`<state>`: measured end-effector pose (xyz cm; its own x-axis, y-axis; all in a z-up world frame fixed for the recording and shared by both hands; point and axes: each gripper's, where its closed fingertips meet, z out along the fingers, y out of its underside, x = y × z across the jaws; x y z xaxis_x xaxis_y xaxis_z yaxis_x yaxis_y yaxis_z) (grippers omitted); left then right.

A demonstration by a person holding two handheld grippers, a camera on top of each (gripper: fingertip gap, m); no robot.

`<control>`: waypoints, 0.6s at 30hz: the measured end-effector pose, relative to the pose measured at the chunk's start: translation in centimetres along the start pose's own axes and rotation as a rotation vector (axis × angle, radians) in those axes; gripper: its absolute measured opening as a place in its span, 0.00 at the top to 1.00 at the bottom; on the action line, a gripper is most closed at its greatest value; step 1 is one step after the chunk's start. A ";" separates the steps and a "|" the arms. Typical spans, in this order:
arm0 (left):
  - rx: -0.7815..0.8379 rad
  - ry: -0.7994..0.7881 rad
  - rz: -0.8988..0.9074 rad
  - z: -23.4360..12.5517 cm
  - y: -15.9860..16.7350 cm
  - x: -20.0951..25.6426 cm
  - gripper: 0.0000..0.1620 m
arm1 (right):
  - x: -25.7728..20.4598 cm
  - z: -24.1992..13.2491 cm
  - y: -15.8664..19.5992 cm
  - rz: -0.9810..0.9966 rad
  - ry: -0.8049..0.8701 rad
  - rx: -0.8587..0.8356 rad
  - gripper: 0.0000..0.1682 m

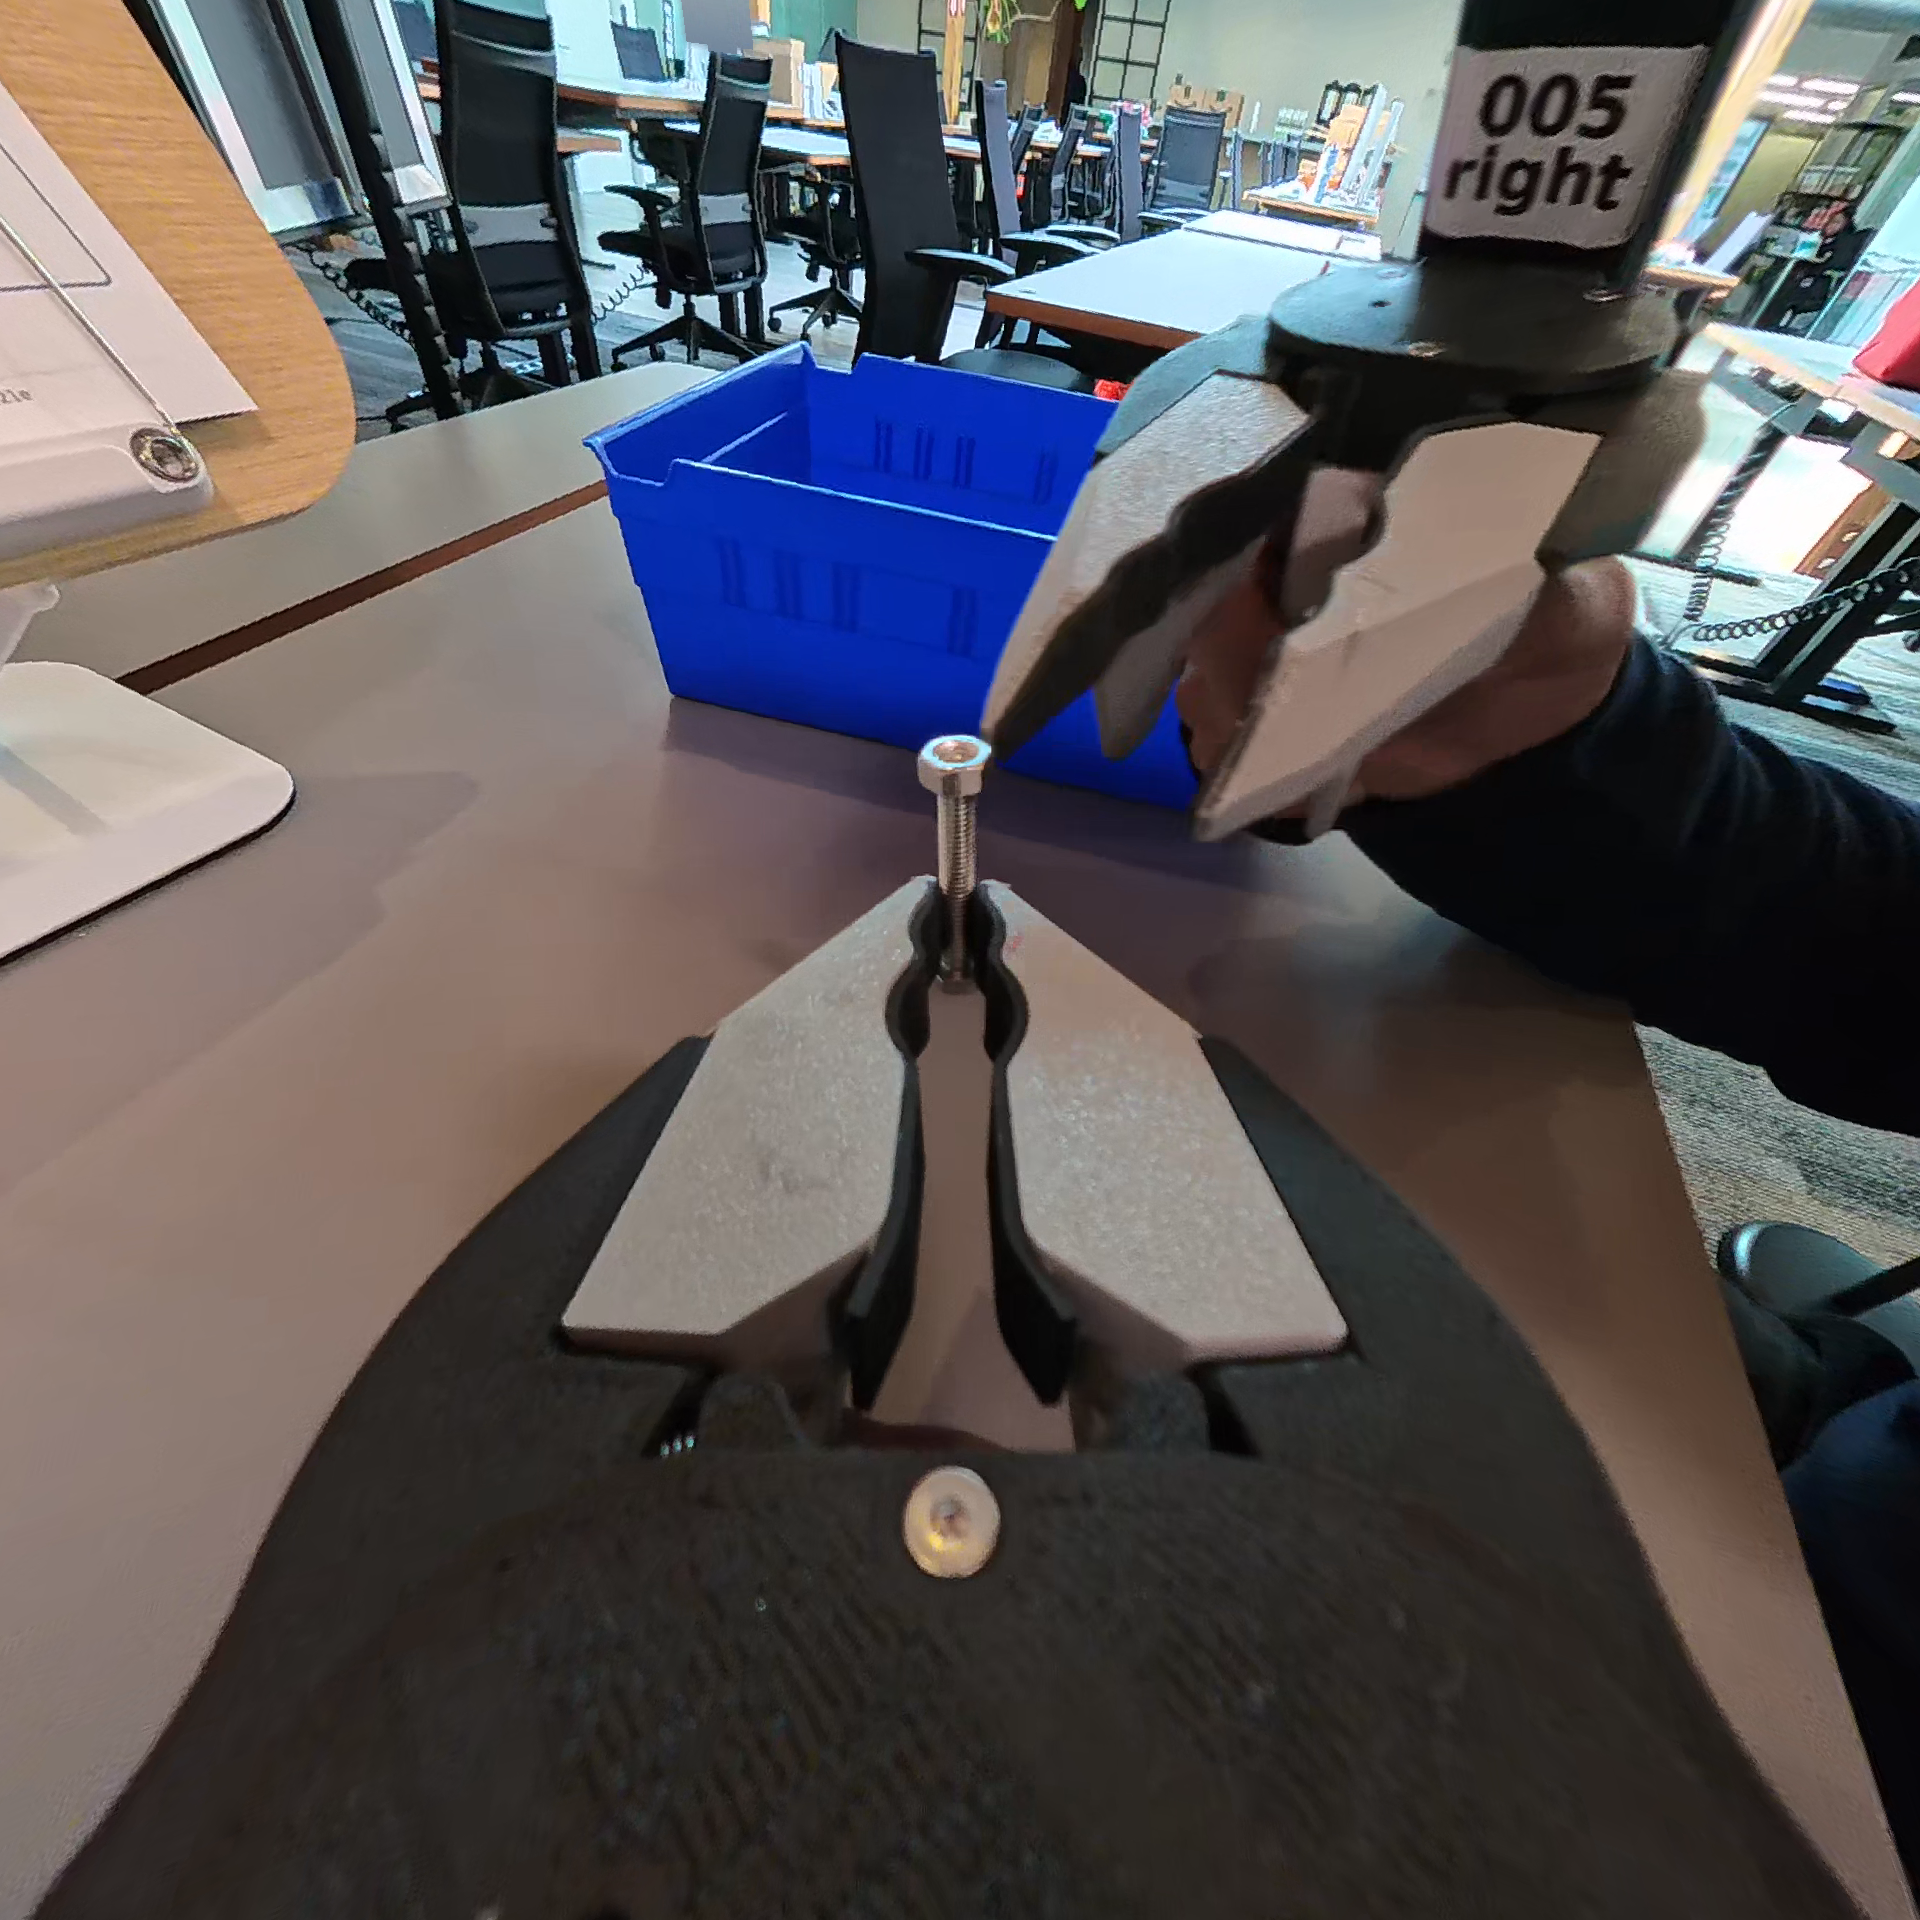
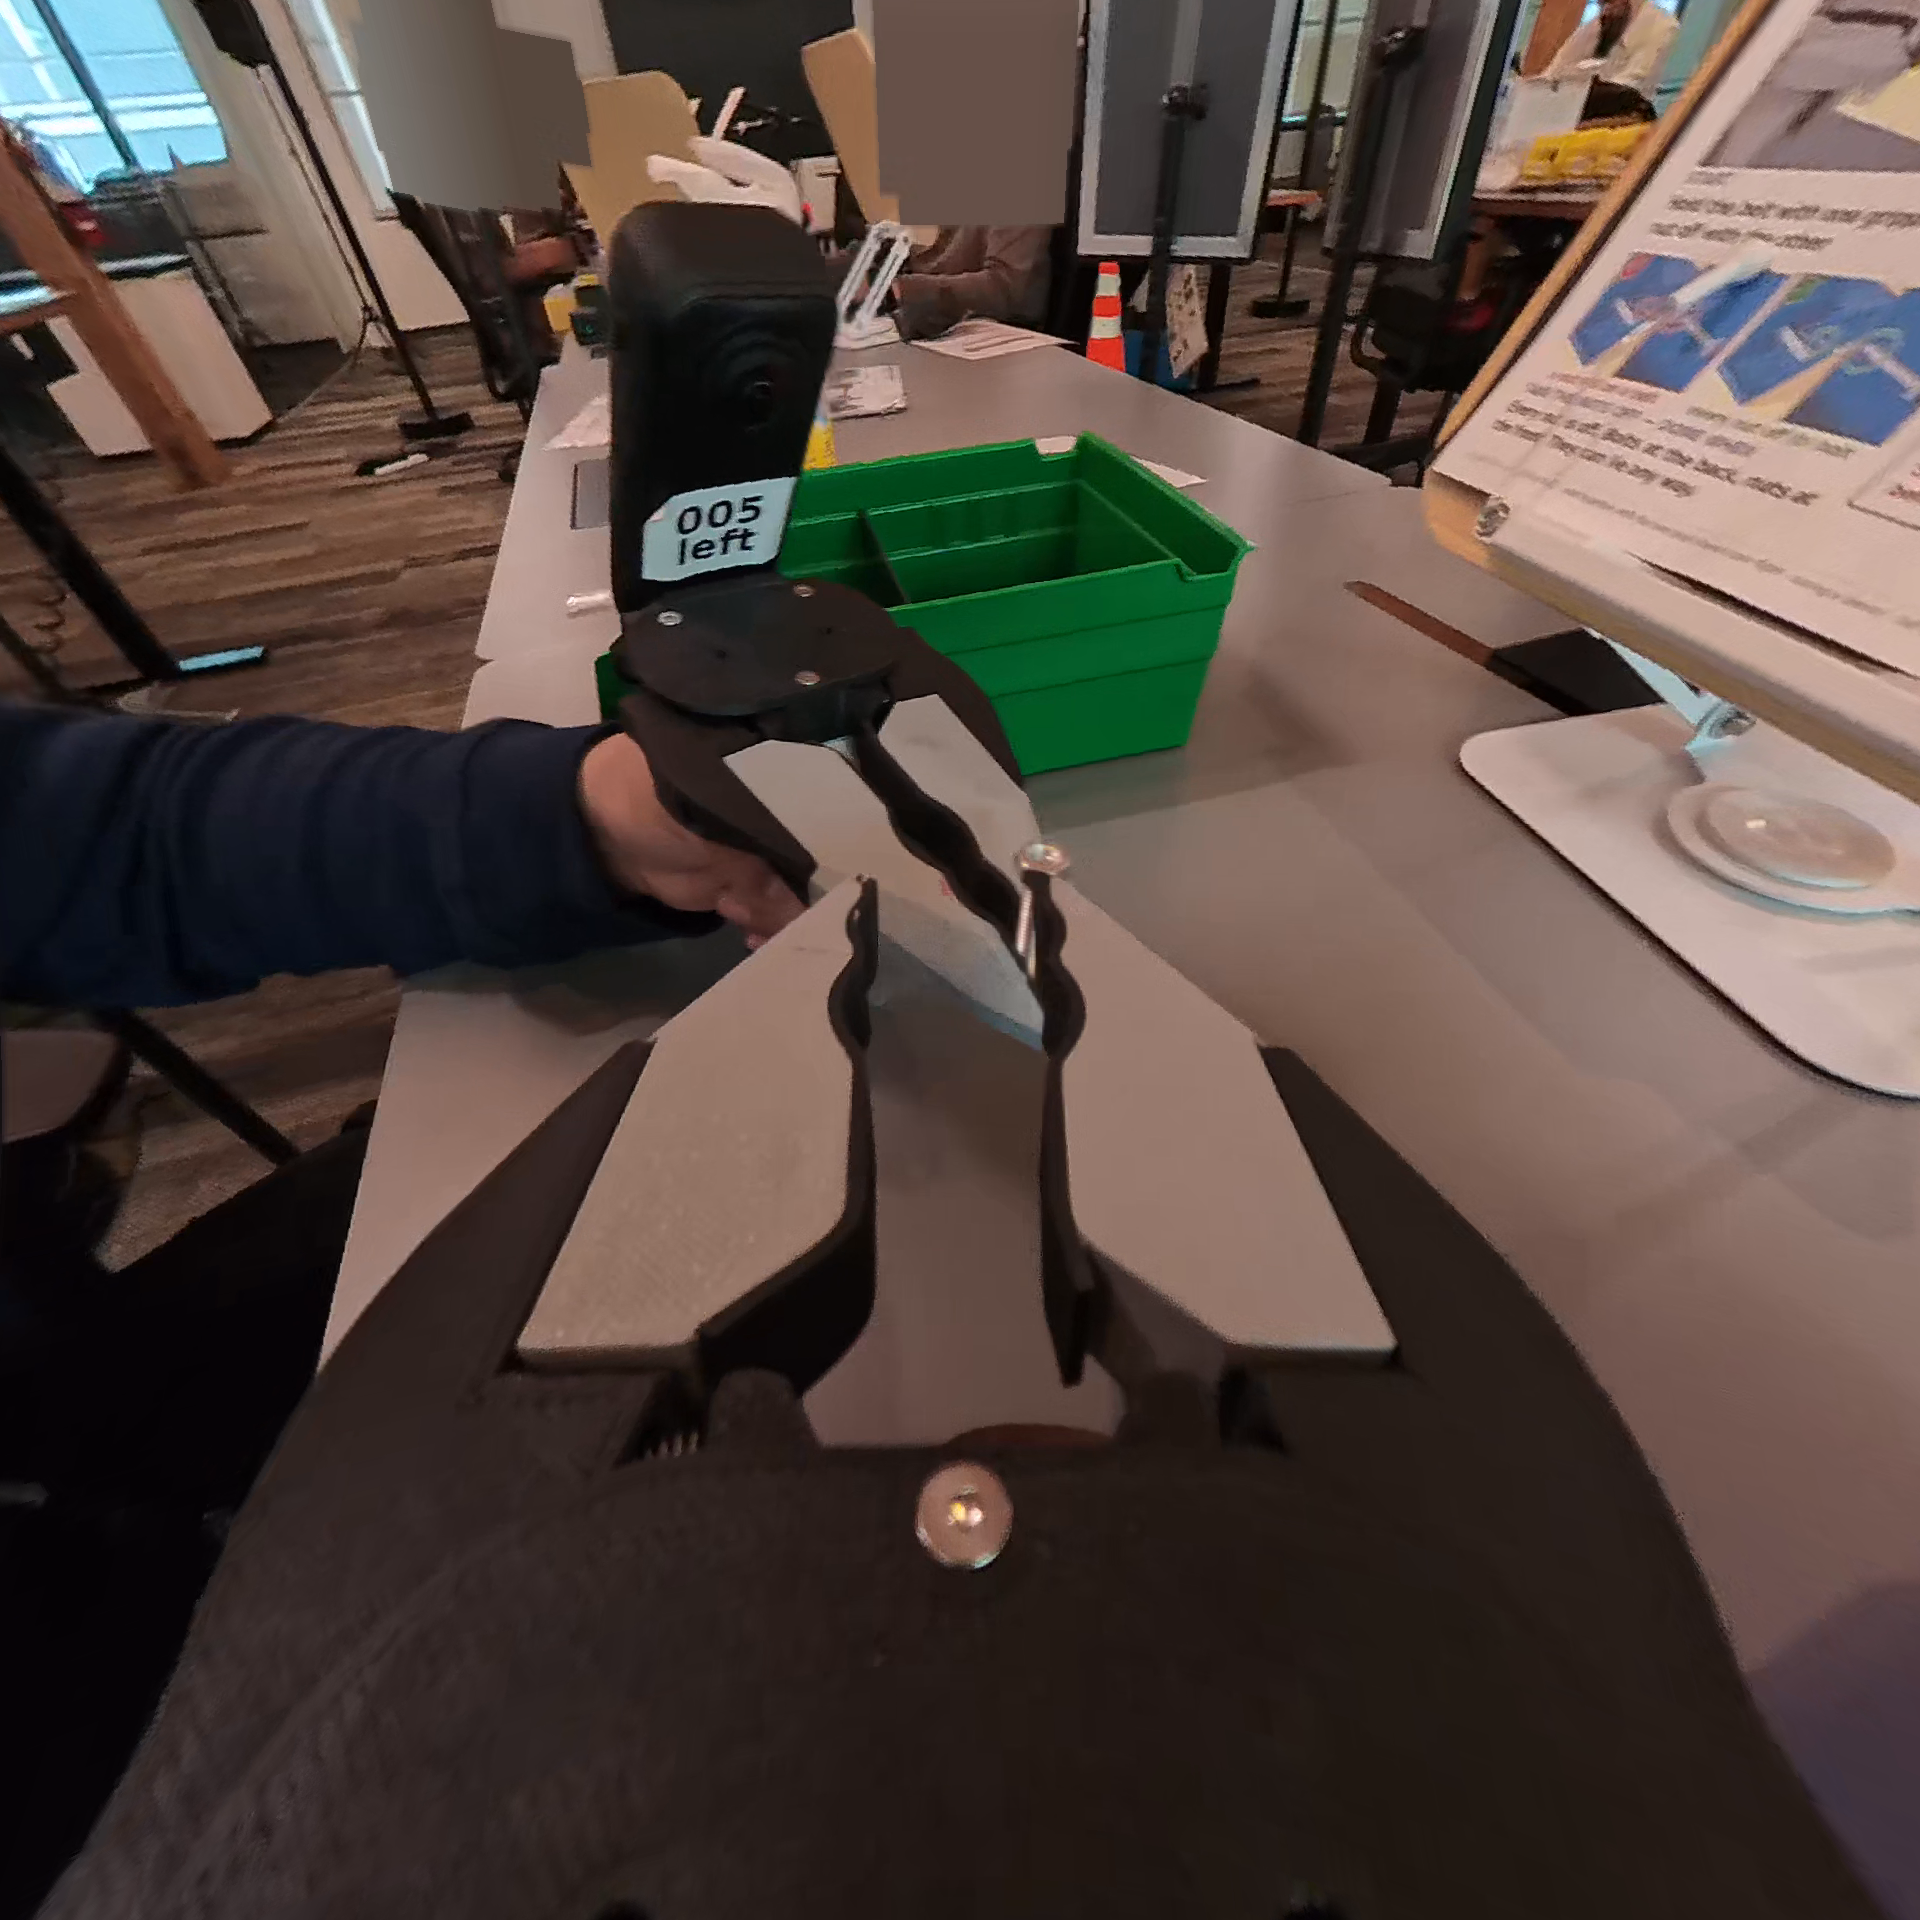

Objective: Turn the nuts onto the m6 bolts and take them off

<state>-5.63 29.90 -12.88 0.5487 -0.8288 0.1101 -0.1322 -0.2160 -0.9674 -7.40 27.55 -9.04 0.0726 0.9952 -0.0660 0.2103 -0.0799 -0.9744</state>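
My left gripper (image 1: 954,902) is shut on the lower threaded end of a silver bolt (image 1: 956,831). The bolt stands upright above the grey table (image 1: 468,831) with its socket head on top. My right gripper (image 1: 1101,774) comes in from the upper right, open and empty, with one fingertip just beside the bolt head. In the right wrist view, the right gripper (image 2: 956,904) is open with the bolt (image 2: 1032,914) close against its right finger (image 2: 1055,966). The left gripper (image 2: 997,925) holds the bolt from behind. I cannot tell whether a nut is on the bolt.
A blue bin (image 1: 831,592) stands on the table right behind the bolt. A green divided bin (image 2: 1101,644) stands behind the left gripper. An instruction board (image 2: 1714,343) on a white stand base (image 2: 1662,883) is beside them. A sleeved hand (image 2: 665,842) holds each gripper. The gap from one gripper's tips to the other's is roughly 4 centimeters.
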 end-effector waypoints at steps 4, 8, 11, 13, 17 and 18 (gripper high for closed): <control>0.000 0.010 0.004 0.1 0.0 0.3 0.99 | 0.7 -0.2 -0.1 0.057 0.008 0.018 0.81; -0.002 0.002 0.003 0.1 0.0 0.1 0.99 | -1.9 -0.1 -0.2 0.026 -0.131 0.011 0.90; 0.003 0.003 -0.005 0.0 0.0 0.0 0.99 | -2.4 -0.2 -0.8 0.016 -0.148 0.041 0.88; 0.003 0.004 -0.002 0.0 0.0 0.1 0.99 | -1.3 -0.4 -0.8 0.031 -0.098 0.050 0.84; 0.001 0.007 -0.002 0.1 0.0 0.2 0.99 | 0.8 -0.6 -0.7 0.084 -0.002 0.055 0.83; 0.001 0.008 -0.001 0.1 0.0 0.2 0.99 | 1.2 -0.5 -0.4 0.090 0.026 0.044 0.81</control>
<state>-5.48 29.80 -12.90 0.5424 -0.8325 0.1123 -0.1312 -0.2160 -0.9675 -6.92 28.80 -8.60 0.1150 0.9821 -0.1490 0.1593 -0.1663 -0.9731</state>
